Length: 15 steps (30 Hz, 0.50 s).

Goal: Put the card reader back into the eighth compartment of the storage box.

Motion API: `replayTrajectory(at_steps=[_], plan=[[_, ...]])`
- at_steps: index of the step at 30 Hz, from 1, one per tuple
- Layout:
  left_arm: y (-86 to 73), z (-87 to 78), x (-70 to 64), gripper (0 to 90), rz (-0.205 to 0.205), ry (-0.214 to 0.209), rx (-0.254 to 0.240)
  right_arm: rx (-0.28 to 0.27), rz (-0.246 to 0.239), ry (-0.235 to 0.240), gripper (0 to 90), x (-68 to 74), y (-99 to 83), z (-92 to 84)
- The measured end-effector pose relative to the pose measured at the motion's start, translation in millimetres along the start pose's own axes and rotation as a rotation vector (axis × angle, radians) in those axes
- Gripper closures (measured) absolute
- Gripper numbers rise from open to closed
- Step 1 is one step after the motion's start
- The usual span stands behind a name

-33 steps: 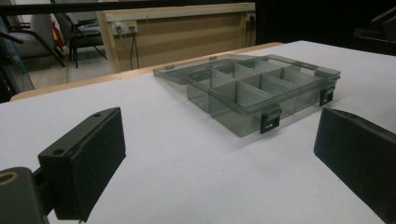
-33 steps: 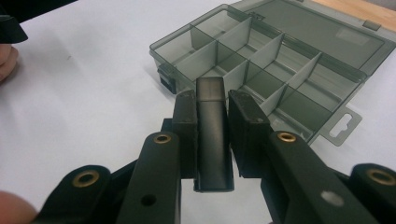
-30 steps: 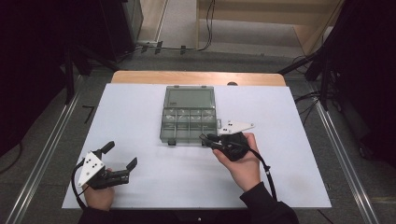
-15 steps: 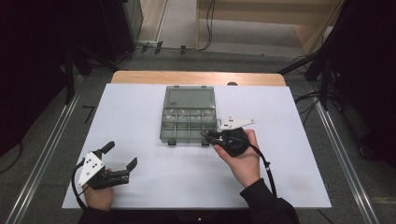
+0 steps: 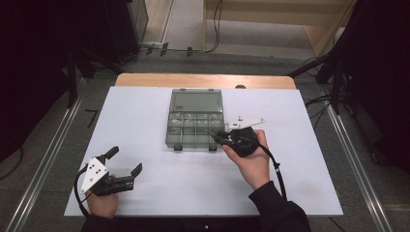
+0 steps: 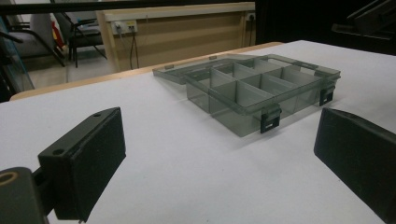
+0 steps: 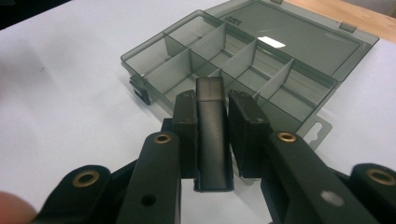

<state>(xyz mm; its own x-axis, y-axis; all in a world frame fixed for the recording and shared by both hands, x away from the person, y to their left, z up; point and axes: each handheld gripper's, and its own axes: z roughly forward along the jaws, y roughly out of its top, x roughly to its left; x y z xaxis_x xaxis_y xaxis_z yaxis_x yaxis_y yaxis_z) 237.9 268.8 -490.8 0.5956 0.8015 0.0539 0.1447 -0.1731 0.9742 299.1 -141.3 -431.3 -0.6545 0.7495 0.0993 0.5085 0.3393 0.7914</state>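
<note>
Compartment box [image 5: 194, 124] lies mid-table [image 5: 145, 106], its opened lid behind it

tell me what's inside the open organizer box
The organizer box has bare dividers and compartments that look empty. The right gripper, shut on a dark divider piece, hides part of the near row.

We can't read any text here. The open lid [image 7: 299, 39] of the compartment box [image 7: 224, 60] carries a short moulded marking near its hinge edge in the right gripper view, too small and blurred for us to make out characters. In the high view the same lid [image 5: 197, 100] shows a faint pale patch that we can't resolve either. We see no labels, brands, numbers or signs on the desk [image 5: 145, 121].
</note>
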Motion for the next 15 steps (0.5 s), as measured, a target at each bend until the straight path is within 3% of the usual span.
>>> replayTrajectory(at_steps=[15], plan=[[0.1,0.1,0.4,2.3,-0.002,-0.001,-0.001,0.012,0.009,-0.014,71.3,-5.3,3.8,16.2]])
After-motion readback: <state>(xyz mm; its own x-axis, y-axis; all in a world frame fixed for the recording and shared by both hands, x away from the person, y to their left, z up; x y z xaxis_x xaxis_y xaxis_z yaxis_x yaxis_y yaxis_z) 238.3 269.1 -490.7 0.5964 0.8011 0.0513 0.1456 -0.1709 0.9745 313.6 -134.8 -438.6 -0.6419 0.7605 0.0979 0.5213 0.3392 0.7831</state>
